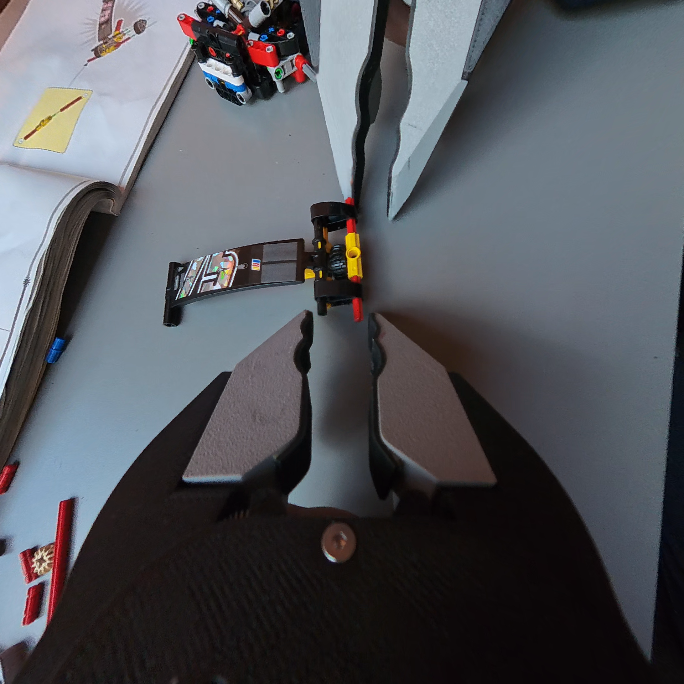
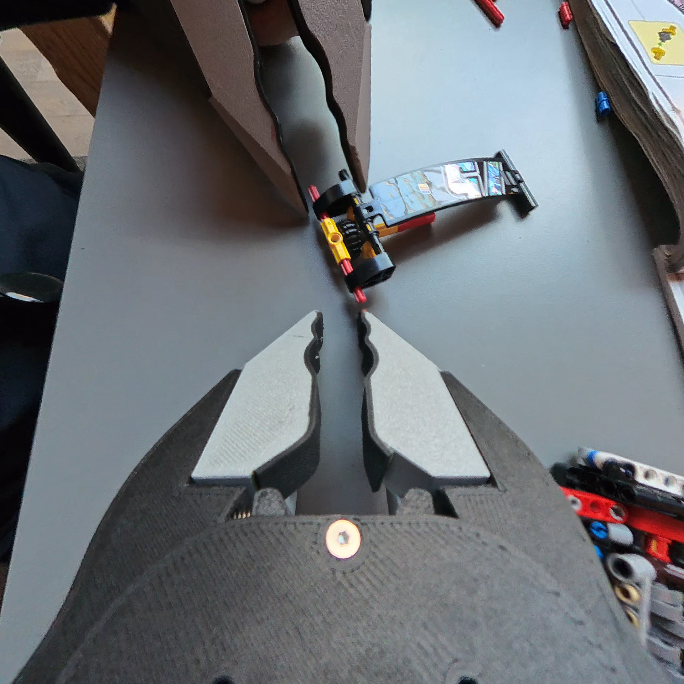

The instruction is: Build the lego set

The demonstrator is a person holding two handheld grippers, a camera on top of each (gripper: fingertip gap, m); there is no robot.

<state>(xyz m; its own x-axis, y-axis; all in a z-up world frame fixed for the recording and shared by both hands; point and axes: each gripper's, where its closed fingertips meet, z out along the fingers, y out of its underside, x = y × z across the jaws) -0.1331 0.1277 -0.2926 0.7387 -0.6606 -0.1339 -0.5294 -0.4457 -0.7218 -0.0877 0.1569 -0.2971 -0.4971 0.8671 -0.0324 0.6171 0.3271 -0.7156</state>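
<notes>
A small brick assembly (image 1: 335, 259) lies on the grey table (image 1: 518, 296). It has a black curved panel (image 1: 237, 274) with a shiny sticker, a yellow connector, a black gear and a red axle (image 1: 357, 307). My left gripper (image 1: 340, 317) is open. The near ends of the axle and a black pin stand at its mouth, and the pads do not press them. My right gripper (image 2: 339, 314) is open and holds nothing. Its tips are just short of the axle's other end (image 2: 359, 295). Each gripper also shows in the other's view: the right (image 1: 371, 208), the left (image 2: 333, 200).
An open instruction booklet (image 1: 55, 111) lies along one side, also in the right wrist view (image 2: 647, 74). A larger red, black and white brick model (image 1: 244, 48) stands beside it. Loose red parts (image 1: 59, 547) and a blue pin (image 1: 55, 349) lie nearby. The table edge (image 2: 92, 185) is close. One gripper's finger ends stand about 6 cm off the other's.
</notes>
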